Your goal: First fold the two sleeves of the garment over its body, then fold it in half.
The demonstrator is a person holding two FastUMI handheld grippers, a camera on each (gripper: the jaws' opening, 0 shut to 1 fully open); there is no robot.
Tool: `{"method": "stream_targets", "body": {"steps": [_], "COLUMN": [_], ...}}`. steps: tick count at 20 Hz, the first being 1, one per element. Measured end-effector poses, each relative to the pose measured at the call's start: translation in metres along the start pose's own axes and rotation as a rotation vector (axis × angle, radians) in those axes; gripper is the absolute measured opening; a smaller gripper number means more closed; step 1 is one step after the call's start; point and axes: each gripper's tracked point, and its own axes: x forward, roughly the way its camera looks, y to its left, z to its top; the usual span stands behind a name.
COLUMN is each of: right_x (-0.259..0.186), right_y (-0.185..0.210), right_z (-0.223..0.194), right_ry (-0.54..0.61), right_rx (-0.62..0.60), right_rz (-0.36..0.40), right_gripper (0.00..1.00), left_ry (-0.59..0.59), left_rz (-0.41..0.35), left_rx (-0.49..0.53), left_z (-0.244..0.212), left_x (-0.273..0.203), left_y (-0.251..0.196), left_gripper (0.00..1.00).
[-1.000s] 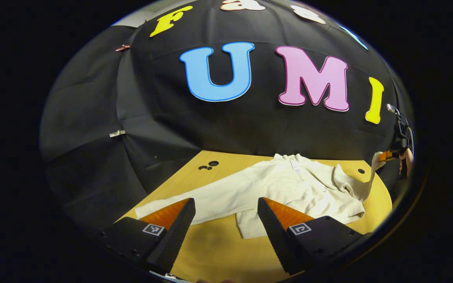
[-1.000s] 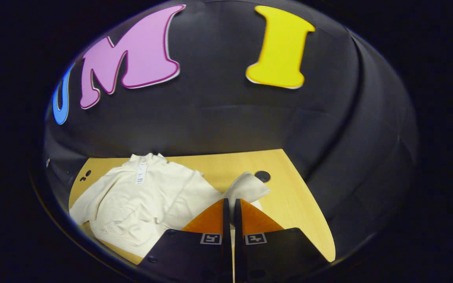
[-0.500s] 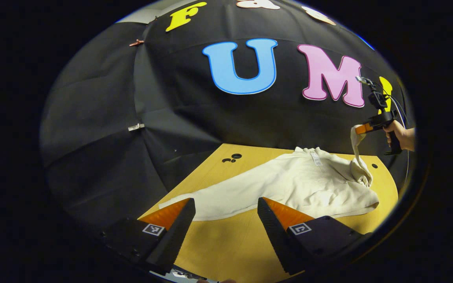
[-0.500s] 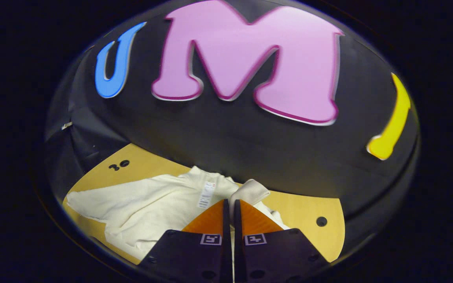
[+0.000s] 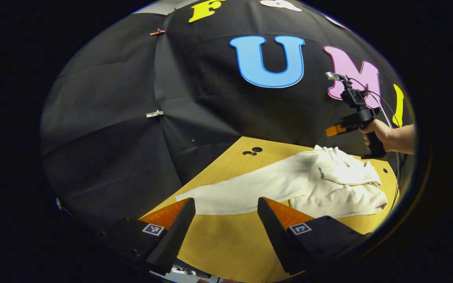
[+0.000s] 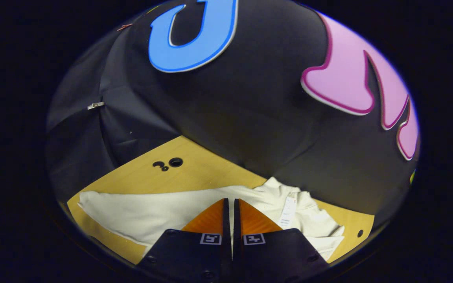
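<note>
We see the cream garment (image 5: 321,184) lying on the wooden table (image 5: 230,239), its body bunched toward the far right part of the tabletop in the left gripper view. One sleeve (image 5: 242,190) stretches out flat from the body toward the near left edge of the table, its cuff end lying just beyond the tips of the left gripper (image 5: 226,204). That gripper's two fingers stand wide apart with bare tabletop between them and nothing held. The other sleeve (image 5: 348,175) lies folded across the upper part of the body, forming a rumpled layer near the collar. Above the far side of the garment we find the right gripper (image 5: 330,131), held in a hand (image 5: 378,133) that reaches in from the right; it hangs in the air clear of the cloth. In the right gripper view, the same gripper (image 6: 231,202) shows its two fingers drawn together with only a thin slit between them, and we see no cloth caught in that slit. Beyond those fingertips the outstretched sleeve (image 6: 144,210) runs to the left across the table (image 6: 195,173), and the collar with its white label (image 6: 288,212) lies just to the right. A group of small dark holes (image 6: 167,163) marks the tabletop beyond the sleeve, well apart from the garment.
</note>
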Motion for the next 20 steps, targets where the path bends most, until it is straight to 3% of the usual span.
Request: {"method": "stream_targets", "body": {"steps": [5,9,10,14,20], "right_x": [0.011,-0.006,-0.014,-0.046,-0.115], "right_y": [0.048,0.076,0.077,0.054,-0.027], "right_z": [-0.015,-0.017,-0.017,-0.020,-0.033], "right_ry": [0.002,-0.020,-0.027,-0.070,-0.112], "right_rx": [-0.002,0.053,0.058,0.071,0.115], "right_rz": [0.060,0.125,0.133,0.088,-0.063], "right_gripper": [0.05,0.07,0.55,1.00,0.99], "left_ry": [0.016,0.025,0.026,0.045,0.115], "left_rz": [0.012,0.034,0.040,0.079,0.127], "left_rx": [-0.012,-0.013,-0.017,-0.035,-0.041], "left_z": [-0.013,-0.020,-0.019,-0.025,-0.050], "left_x": [0.011,0.033,0.041,0.067,0.111], "left_y": [0.016,0.030,0.034,0.058,0.093], "left_gripper": [0.99,0.99,0.99,0.99,0.99]}}
